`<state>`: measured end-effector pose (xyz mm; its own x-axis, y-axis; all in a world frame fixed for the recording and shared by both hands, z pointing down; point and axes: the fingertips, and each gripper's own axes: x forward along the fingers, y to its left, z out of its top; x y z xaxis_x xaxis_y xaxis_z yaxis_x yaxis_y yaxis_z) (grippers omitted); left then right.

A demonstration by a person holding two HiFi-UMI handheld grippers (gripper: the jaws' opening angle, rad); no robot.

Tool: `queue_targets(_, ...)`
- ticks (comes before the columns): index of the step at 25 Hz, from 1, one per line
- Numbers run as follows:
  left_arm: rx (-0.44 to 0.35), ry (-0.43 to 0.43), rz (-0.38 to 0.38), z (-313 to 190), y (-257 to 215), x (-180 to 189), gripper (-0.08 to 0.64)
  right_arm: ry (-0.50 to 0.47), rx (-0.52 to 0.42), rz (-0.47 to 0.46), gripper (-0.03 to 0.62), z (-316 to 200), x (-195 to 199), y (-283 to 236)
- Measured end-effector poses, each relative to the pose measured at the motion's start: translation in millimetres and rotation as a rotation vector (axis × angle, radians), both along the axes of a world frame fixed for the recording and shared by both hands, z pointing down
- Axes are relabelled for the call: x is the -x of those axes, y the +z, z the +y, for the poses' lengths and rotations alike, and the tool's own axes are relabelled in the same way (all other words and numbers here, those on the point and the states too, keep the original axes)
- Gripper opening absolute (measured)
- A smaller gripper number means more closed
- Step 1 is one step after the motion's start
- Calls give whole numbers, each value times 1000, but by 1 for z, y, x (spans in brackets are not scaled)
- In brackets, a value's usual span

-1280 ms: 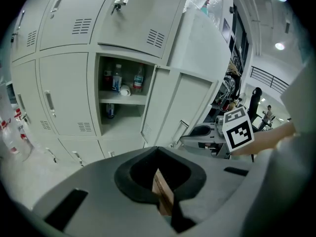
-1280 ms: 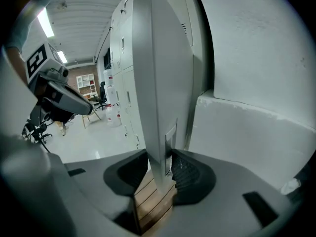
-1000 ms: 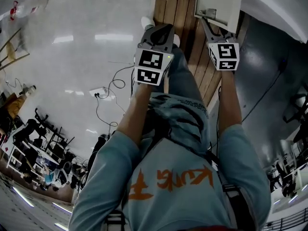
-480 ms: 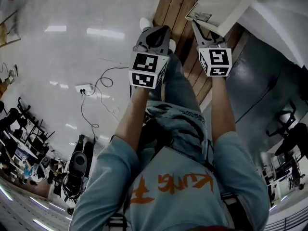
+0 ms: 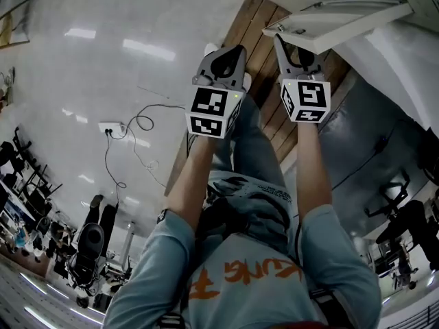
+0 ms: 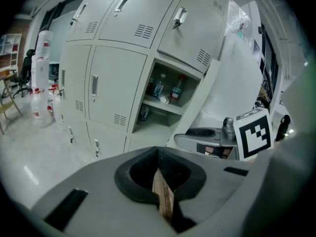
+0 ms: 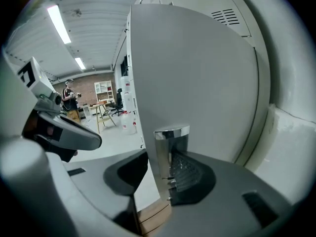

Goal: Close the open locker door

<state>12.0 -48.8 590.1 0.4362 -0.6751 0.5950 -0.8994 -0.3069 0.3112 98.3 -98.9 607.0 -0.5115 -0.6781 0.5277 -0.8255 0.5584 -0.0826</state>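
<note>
The open locker door (image 5: 336, 26) juts out at the top of the head view, seen almost edge-on. My right gripper (image 5: 295, 50) reaches up to its free edge. In the right gripper view the grey door (image 7: 197, 73) and its chrome handle (image 7: 170, 147) stand between the jaws of my right gripper (image 7: 160, 174). Those jaws are closing, with a gap still showing on the left side. My left gripper (image 5: 223, 57) hangs beside it, shut and empty (image 6: 160, 174). The open compartment (image 6: 163, 112) holds bottles (image 6: 178, 89) on a shelf.
A bank of closed grey lockers (image 6: 113, 78) surrounds the open one. A wooden floor strip (image 5: 254, 26) runs under the grippers. Cables (image 5: 137, 129) and a power strip (image 5: 110, 127) lie on the pale floor at left. Large water bottles (image 6: 42, 98) stand left of the lockers.
The door has swung and now shows more edge-on in the head view. My right gripper has stayed at its edge and both grippers have shifted slightly with it.
</note>
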Motion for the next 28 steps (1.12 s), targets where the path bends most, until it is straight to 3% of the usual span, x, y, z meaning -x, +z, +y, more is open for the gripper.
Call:
queue_targets(10, -52, -60, 21, -36, 19, 22, 18, 8, -68, -6, 132, -33, 31, 2)
queue_targets(28, -126, -70, 74, -107, 28, 43, 18, 102, -117, -49, 117, -106, 59, 1)
